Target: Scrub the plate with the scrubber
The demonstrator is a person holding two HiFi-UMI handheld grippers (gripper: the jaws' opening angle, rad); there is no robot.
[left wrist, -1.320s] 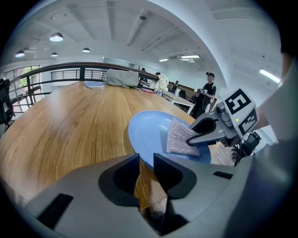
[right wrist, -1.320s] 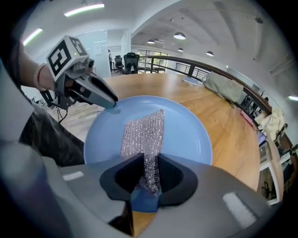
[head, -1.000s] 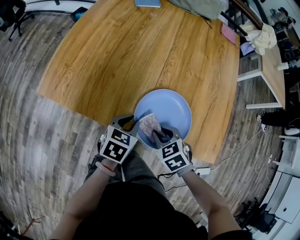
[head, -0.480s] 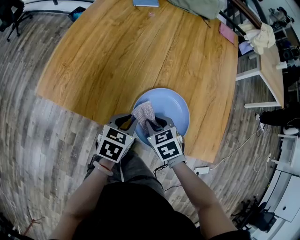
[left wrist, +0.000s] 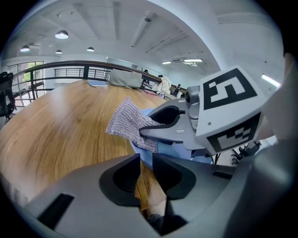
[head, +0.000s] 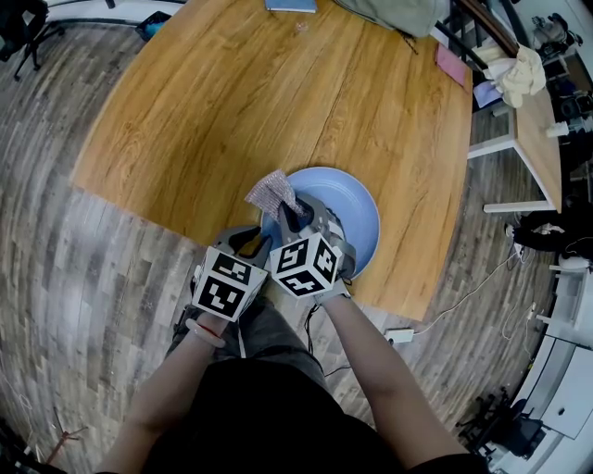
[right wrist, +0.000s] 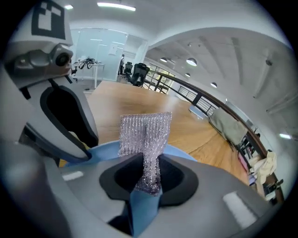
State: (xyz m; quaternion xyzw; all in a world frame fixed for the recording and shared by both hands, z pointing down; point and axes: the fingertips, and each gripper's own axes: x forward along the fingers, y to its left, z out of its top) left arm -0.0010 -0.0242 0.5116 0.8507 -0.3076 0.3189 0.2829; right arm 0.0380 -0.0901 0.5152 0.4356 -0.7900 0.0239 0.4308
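A light blue plate lies at the near edge of the wooden table. My left gripper is at the plate's near left rim; the rim sits between its jaws, which are opening slightly while still on it. My right gripper is shut on the scrubber, a silvery mesh pad. The scrubber sticks up out of the jaws over the plate's left rim and partly over the bare wood. In the left gripper view the scrubber hangs from the right gripper's fingers.
A grey bag and a blue book lie at the table's far edge. A second table with a crumpled cloth stands at the right. The plate sits close to the table's near edge, above the wood-pattern floor.
My right gripper has swept left and away across the plate with the scrubber, from the near rim to the left rim, and has rolled over. The left gripper has stayed put.
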